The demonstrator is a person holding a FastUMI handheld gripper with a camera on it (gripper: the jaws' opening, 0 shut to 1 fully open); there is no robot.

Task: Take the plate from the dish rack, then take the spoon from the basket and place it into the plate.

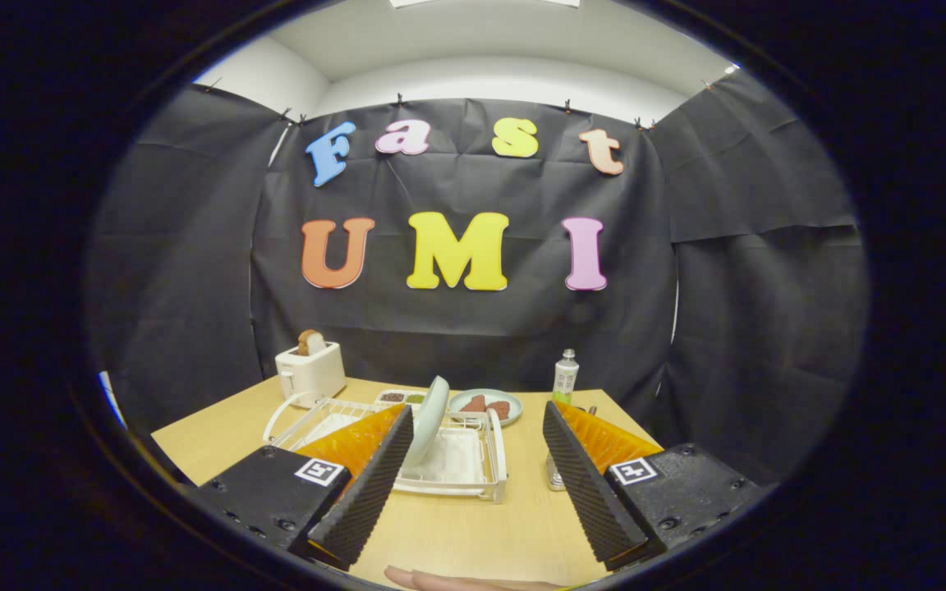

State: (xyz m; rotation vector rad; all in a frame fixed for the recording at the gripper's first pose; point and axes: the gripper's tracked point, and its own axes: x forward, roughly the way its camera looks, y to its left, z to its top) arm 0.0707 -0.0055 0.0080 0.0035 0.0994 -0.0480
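Tool (473,484) hangs over the near desk (456,533) with its fingers wide apart and nothing between them, the rack (456,472) just ahead. In that rack the plate (426,420) stands on edge, leaning behind the left finger, with a toaster (309,371), a dish of food (485,405) and a bottle (565,376) beyond; I cannot make out the basket or spoon. To lift the plate well, I would bring the fingers down astride its upper rim, close squarely, and draw it straight up clear of the wires.
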